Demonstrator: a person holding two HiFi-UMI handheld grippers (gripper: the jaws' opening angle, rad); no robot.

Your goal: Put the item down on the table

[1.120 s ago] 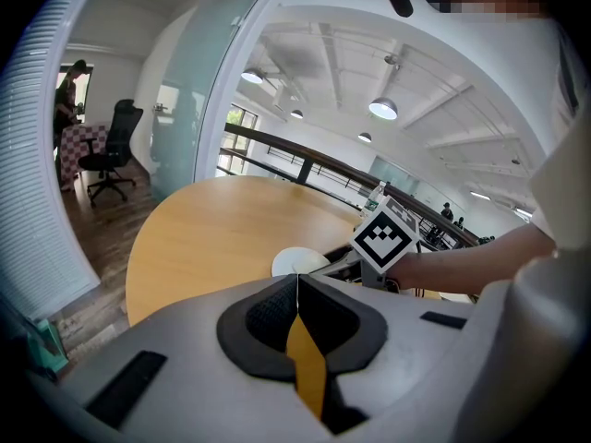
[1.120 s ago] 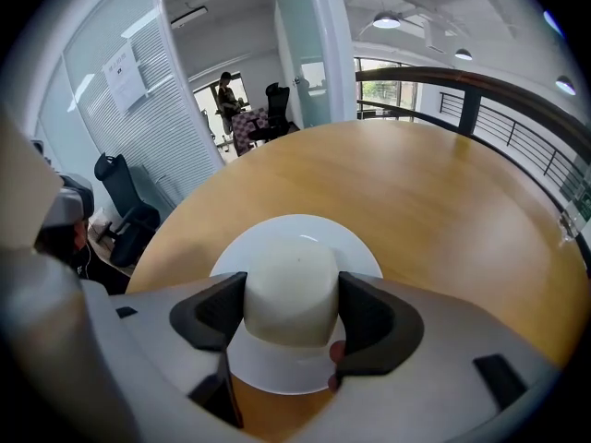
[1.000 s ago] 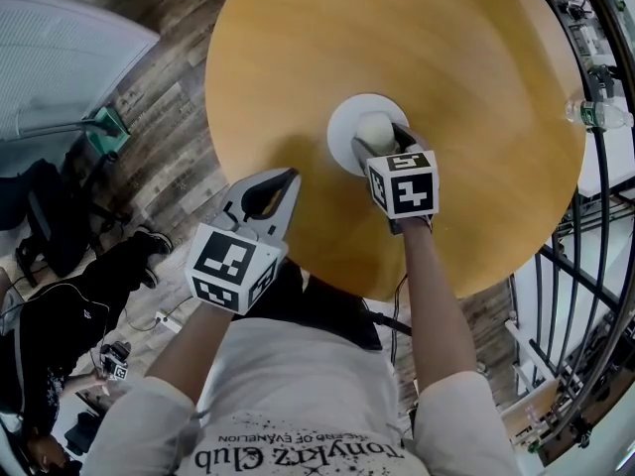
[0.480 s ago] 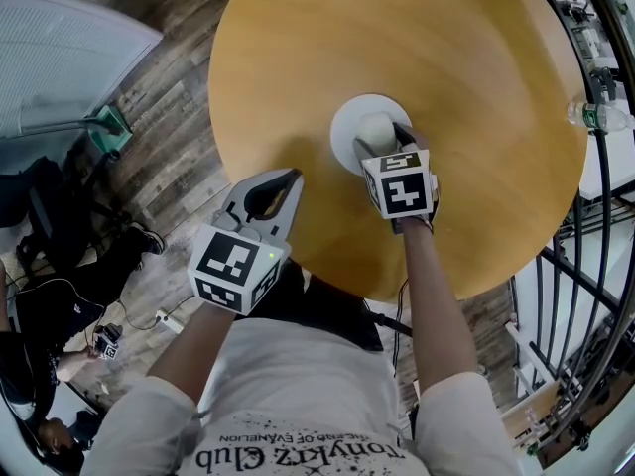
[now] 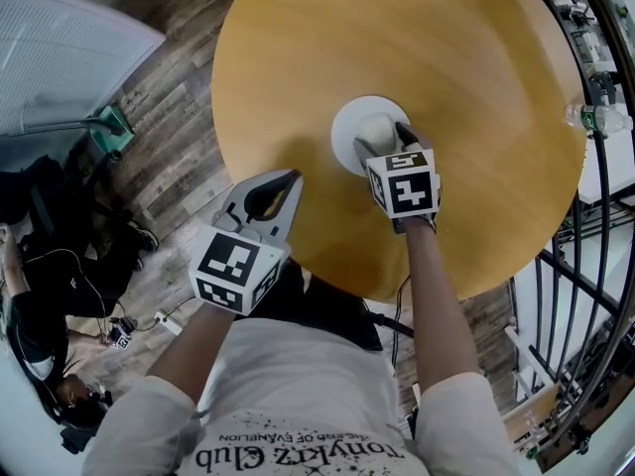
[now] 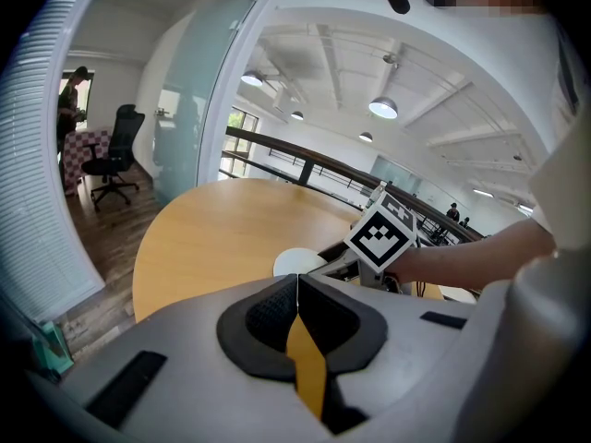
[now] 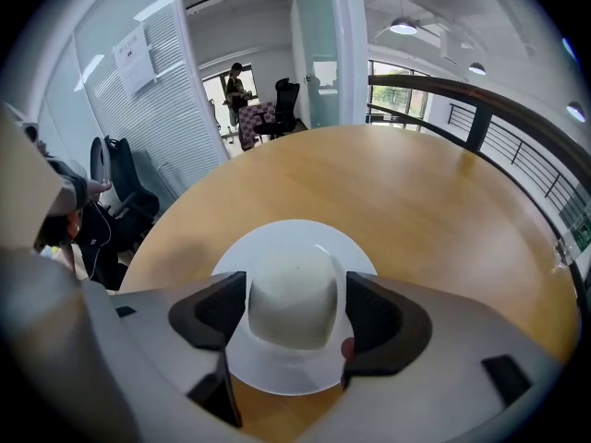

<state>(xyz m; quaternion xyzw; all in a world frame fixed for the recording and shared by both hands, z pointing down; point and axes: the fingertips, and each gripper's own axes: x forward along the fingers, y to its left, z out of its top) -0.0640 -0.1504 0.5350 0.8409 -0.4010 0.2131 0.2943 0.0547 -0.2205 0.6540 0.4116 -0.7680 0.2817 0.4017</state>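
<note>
- The right claw [image 7: 296, 286] is gripping the pale, rounded item [image 7: 295, 307]. Its 2 black pads [image 7: 224, 308] are pressing on opposite flanks of the item, with no clear gap showing.
- The item is sitting over the middle of a white plate [image 7: 277, 377], which is lying roughly at the centre of the round wooden counter [image 5: 446, 48]. Whether the item's underside is already bearing on the plate cannot be told.
- The left claw [image 6: 297, 293] is closed with nothing between its jaws. It is hanging by the counter's near edge, well apart from the plate.
- The person is probably working on the release. Doing it well is calling for lowering straight down until the item is resting fully. The jaws should then be parting evenly, so that neither pad is dragging the item sideways.
- The item is looking soft and light, so it may be clinging to 1 pad. Opening slowly and lifting away vertically is guarding against tipping it off the plate.
- The plate is apparently lying loose, so any sideways push is risking sliding it.
</note>
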